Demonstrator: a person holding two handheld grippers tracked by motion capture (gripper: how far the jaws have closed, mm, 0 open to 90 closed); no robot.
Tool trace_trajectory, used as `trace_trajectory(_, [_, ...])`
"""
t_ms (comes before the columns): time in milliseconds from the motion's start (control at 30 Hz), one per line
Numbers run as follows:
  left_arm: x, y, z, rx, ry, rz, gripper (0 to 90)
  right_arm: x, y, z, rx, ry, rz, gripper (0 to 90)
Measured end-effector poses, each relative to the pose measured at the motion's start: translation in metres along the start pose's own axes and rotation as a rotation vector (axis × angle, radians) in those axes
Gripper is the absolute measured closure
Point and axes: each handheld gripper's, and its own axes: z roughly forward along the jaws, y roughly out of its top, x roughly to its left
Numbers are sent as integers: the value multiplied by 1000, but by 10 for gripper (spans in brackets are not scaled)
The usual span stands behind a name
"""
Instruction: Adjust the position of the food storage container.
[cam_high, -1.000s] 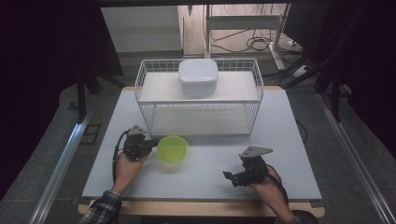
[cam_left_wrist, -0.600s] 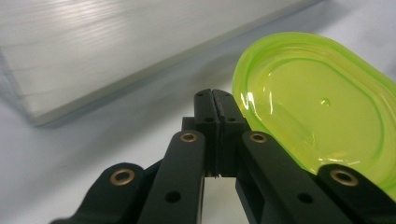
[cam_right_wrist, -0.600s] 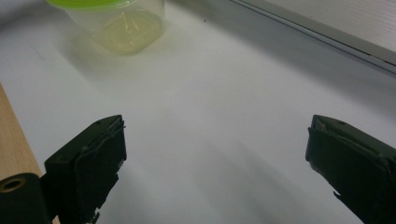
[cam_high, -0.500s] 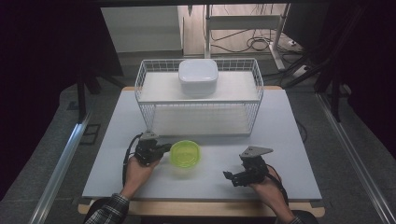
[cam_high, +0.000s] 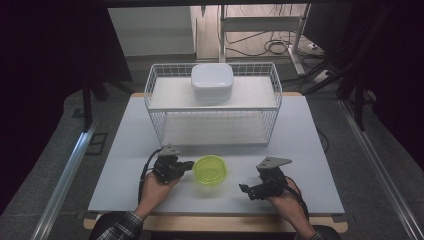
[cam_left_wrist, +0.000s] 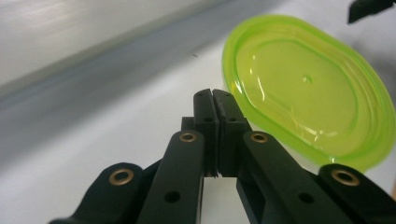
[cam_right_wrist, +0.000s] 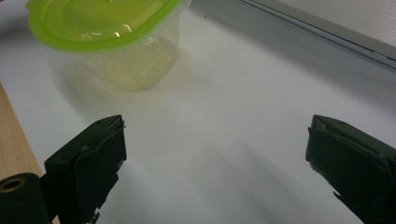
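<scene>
The small container (cam_high: 210, 170) stands on the table (cam_high: 125, 150) just in front of the tips of the left gripper (cam_high: 186, 164), touching them or nearly so; I cannot tell which. In the left gripper view the two black jaws are pressed together with nothing between them, and the green lid (cam_left_wrist: 308, 88) lies just beyond and to the right of their tips. The right gripper (cam_high: 243, 189) rests to the other side, near the container but apart from it, jaws wide apart. The lid is glossy, translucent lime plastic, a rounded shape with a raised rim; the body (cam_right_wrist: 126, 60) below is clear plastic. The table surface is matte and white.
</scene>
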Motion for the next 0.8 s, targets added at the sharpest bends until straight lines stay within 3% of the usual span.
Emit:
trace_trajectory(267, [-15, 1, 7, 34, -24, 49, 882, 0, -1, 0, 4, -1, -2, 55])
trace_trajectory(600, [-7, -2, 1, 38, 0, 23, 845, 0, -1, 0, 7, -1, -6, 56])
trace_trajectory(733, [-2, -4, -9, 10, 27, 18, 784, 0, 0, 0, 5, 1, -6, 55])
trace_trajectory(800, [0, -6, -14, -7, 42, 17, 712, 0, 0, 0, 4, 2, -5, 55])
